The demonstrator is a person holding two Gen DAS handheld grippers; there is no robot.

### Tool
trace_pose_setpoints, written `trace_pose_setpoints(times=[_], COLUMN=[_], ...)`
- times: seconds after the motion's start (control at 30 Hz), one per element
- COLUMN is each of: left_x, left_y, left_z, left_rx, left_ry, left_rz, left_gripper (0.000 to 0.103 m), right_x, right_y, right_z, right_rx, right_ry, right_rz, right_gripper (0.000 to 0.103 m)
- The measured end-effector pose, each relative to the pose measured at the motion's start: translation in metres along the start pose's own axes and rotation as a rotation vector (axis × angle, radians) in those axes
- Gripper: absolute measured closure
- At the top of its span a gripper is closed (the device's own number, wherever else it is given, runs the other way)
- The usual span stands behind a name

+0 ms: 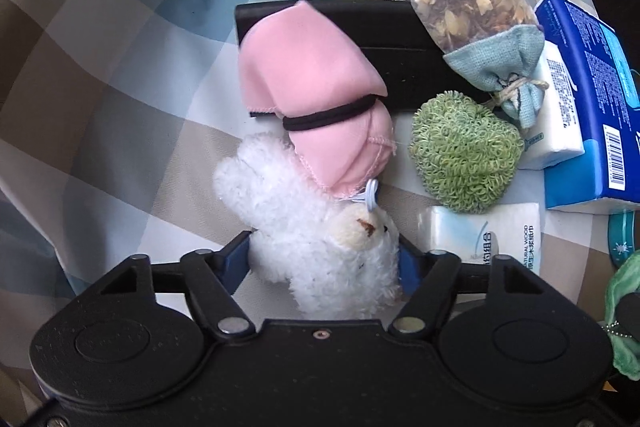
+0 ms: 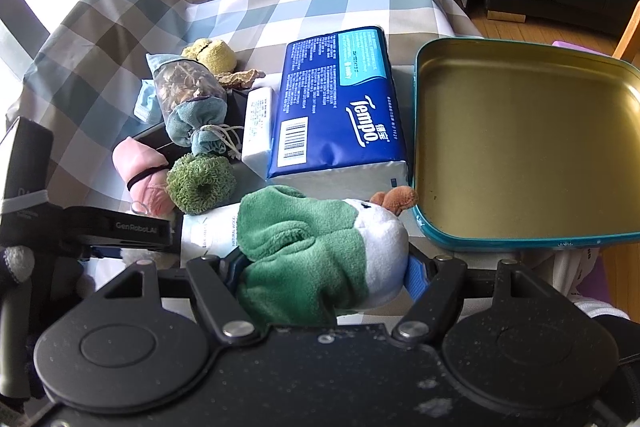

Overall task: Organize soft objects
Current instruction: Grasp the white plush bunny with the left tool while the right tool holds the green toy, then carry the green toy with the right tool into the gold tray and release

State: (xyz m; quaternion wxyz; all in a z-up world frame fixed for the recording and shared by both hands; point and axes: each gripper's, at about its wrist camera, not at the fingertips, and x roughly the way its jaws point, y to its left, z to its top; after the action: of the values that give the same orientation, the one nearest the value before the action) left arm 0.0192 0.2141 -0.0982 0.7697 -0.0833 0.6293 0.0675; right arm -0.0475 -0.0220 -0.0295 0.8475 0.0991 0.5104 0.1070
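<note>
both grippers point downward, left gripper (image 1: 325, 261) squeezing white plush (image 1: 320, 251), right gripper (image 2: 325, 269) green plush (image 2: 316, 255).

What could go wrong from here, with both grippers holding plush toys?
1. The pink cloth pouch lies over the fluffy white plush bear gripped by the left gripper; lifting may drag it along.
2. The right gripper holds the green and white plush toy near one end, so it may slip before reaching the gold metal tin.
</note>
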Motion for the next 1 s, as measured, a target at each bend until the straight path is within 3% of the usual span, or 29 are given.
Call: trace_pose_setpoints(times=[0.43,1.0], left_x=[-0.052,-0.126], left_y=[0.009,-0.016], left_z=[0.002,0.005], left_rx=[-0.020,0.004], left_ry=[-0.040,-0.245], left_rz=[-0.035,-0.028], left_gripper=[0.041,0.040], right_x=[-0.011,-0.026], right_y=[-0.001,-0.007], right_z=[-0.002,-0.002], right_rx=[-0.003,0.016], right_ry=[-0.035,-0.080], right_rz=[-0.003,0.009], right_gripper=[0.031,0.031])
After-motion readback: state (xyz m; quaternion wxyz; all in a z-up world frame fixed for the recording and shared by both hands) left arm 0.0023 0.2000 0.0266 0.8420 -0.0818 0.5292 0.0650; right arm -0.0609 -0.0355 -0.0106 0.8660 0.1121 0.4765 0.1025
